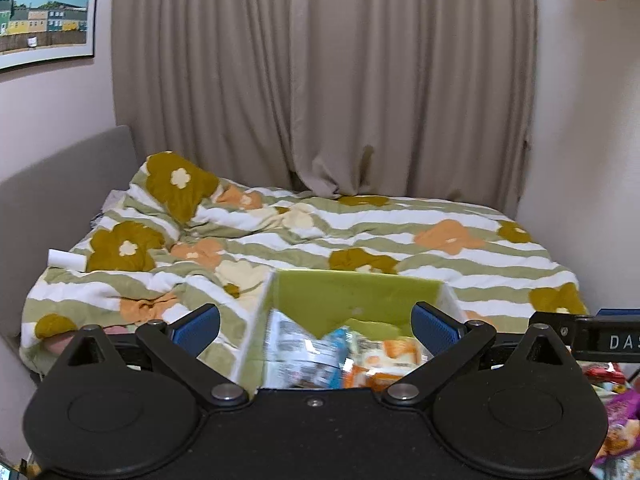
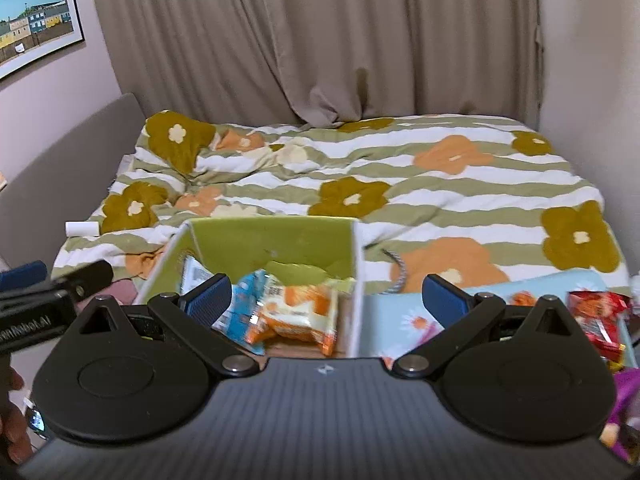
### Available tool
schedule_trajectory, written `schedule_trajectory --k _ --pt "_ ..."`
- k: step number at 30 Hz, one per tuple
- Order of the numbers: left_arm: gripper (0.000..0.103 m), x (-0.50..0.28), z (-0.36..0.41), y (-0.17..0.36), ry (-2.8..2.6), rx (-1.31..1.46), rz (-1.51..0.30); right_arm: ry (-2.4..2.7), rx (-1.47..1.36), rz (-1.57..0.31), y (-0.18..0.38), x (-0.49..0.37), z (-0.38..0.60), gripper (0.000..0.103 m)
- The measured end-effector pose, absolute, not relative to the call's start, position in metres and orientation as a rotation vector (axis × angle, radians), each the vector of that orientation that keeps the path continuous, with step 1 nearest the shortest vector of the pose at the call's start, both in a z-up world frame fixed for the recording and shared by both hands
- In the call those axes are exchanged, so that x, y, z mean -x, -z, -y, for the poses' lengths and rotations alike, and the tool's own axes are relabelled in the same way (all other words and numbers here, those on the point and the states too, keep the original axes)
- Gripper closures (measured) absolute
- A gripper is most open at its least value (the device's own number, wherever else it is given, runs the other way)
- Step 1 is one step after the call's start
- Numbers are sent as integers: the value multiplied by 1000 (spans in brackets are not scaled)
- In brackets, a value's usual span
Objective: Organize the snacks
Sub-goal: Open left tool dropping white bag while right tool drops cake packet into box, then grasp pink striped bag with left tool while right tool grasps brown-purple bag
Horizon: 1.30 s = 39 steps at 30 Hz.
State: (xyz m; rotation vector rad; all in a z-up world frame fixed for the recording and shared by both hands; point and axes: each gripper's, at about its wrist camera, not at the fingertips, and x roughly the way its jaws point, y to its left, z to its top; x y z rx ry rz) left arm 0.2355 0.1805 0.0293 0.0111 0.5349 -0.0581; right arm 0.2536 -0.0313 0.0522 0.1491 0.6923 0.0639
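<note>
A green-lined storage box (image 2: 272, 240) with white outer walls stands open-topped at the near edge of the bed, on the flower-patterned duvet (image 2: 440, 184). Its near and far walls run across both views and its side walls run away toward the curtain (image 2: 320, 40). Inside it lie snack packets: an orange-and-white packet (image 2: 298, 312), lying flat with its long axis roughly across the box, and a blue-and-white packet (image 2: 244, 300) just left of it, tilted against a printed white packet (image 2: 194, 274) at the left wall. The left gripper (image 1: 316, 326) hovers over the box with its jaws spread wide and nothing between the blue pads. The right gripper (image 2: 326, 300) likewise stands wide open and empty, straddling the box's right wall; its left pad shows in front of the blue-and-white packet, but contact cannot be told. To the right of the box, a light-blue flowered tray (image 2: 404, 316) holds red-wrapped snacks (image 2: 596, 316). A small white roll (image 2: 82, 228) lies on the left edge of the bed.
</note>
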Motion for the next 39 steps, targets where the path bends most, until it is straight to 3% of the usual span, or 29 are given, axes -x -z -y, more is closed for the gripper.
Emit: schedule_trajectory --k 23,39 --pt "0 -133 37 18 228 -67 -674 50 -163 -692 -41 -125 270 0" --pt "1 -176 118 98 343 -241 -818 181 -363 -834 34 -134 346 0"
